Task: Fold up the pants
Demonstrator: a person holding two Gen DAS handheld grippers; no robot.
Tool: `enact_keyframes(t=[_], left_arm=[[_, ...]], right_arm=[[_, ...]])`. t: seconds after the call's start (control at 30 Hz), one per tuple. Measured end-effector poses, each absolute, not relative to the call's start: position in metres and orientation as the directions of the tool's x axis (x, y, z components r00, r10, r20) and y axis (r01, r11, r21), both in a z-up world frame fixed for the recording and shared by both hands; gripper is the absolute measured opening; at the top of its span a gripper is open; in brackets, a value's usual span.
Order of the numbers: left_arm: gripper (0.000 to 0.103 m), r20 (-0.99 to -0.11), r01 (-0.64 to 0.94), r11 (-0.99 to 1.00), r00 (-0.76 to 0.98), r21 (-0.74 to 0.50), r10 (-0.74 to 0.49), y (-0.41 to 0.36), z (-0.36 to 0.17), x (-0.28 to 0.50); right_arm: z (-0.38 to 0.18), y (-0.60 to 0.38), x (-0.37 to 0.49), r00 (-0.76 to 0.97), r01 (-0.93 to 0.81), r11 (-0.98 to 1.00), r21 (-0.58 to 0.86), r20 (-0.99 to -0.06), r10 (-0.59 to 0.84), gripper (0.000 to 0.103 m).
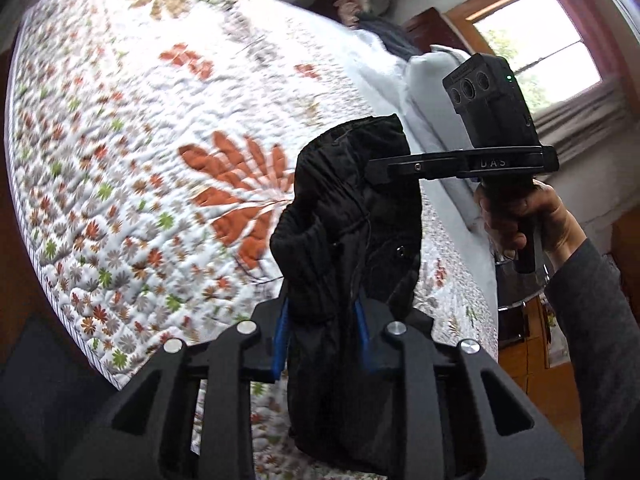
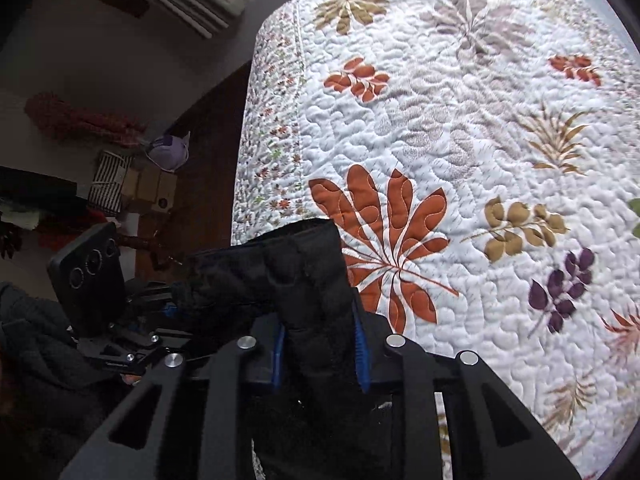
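The black pants (image 1: 352, 216) hang bunched in the air above the bed, held by both grippers. My left gripper (image 1: 320, 332) is shut on a thick fold of the black fabric between its blue pads. My right gripper (image 2: 320, 352) is shut on another bunch of the pants (image 2: 296, 272). In the left wrist view the right gripper (image 1: 380, 166) reaches in from the right and pinches the upper part of the pants. In the right wrist view the left gripper (image 2: 172, 308) sits close at the left, also on the fabric. The lower part of the pants is hidden.
A white quilt with orange, brown and purple leaf prints (image 2: 460, 140) covers the bed below. Pillows (image 1: 428, 92) lie at the bed's head near a window (image 1: 536, 48). Dark wooden floor (image 2: 208, 168) and boxes with bags (image 2: 136, 184) lie beside the bed.
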State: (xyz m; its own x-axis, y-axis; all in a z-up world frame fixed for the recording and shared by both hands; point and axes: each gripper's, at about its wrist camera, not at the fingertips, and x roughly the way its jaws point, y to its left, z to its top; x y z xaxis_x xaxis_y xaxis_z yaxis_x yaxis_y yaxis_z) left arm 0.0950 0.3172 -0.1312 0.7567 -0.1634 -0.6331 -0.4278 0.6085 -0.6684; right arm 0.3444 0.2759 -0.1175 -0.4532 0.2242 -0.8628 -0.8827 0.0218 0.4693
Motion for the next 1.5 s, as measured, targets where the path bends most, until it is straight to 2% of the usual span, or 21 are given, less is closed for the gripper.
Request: enact_keyframes(t=[0.43, 0.8, 0.93, 1.17, 1.5], left_arm=[[0.023, -0.516, -0.175, 0.766, 0.825, -0.619, -0.229, 0.222, -0.036, 0.094], [0.022, -0.489, 0.054, 0.856, 0.801, -0.515, -0.345, 0.095, 0.011, 0.099], [0.022, -0.504, 0.148, 0.870, 0.764, -0.471, -0.403, 0.030, 0.013, 0.104], [0.022, -0.557, 0.274, 0.858, 0.668, -0.434, -0.494, -0.076, -0.018, 0.115], [0.021, -0.684, 0.321, 0.877, 0.549, -0.359, -0.481, -0.170, -0.092, 0.137]], right_arm=[[-0.005, 0.137, 0.340, -0.300, -0.920, 0.118, 0.373, -0.866, 0.401, 0.027], [0.039, -0.031, 0.336, -0.186, -0.902, 0.233, 0.363, -0.814, 0.550, 0.027], [0.033, -0.103, 0.336, -0.147, -0.882, 0.286, 0.376, -0.794, 0.590, 0.027], [-0.008, -0.221, 0.339, -0.106, -0.824, 0.376, 0.424, -0.767, 0.633, 0.027], [-0.106, -0.316, 0.352, -0.131, -0.732, 0.430, 0.528, -0.729, 0.671, 0.027]])
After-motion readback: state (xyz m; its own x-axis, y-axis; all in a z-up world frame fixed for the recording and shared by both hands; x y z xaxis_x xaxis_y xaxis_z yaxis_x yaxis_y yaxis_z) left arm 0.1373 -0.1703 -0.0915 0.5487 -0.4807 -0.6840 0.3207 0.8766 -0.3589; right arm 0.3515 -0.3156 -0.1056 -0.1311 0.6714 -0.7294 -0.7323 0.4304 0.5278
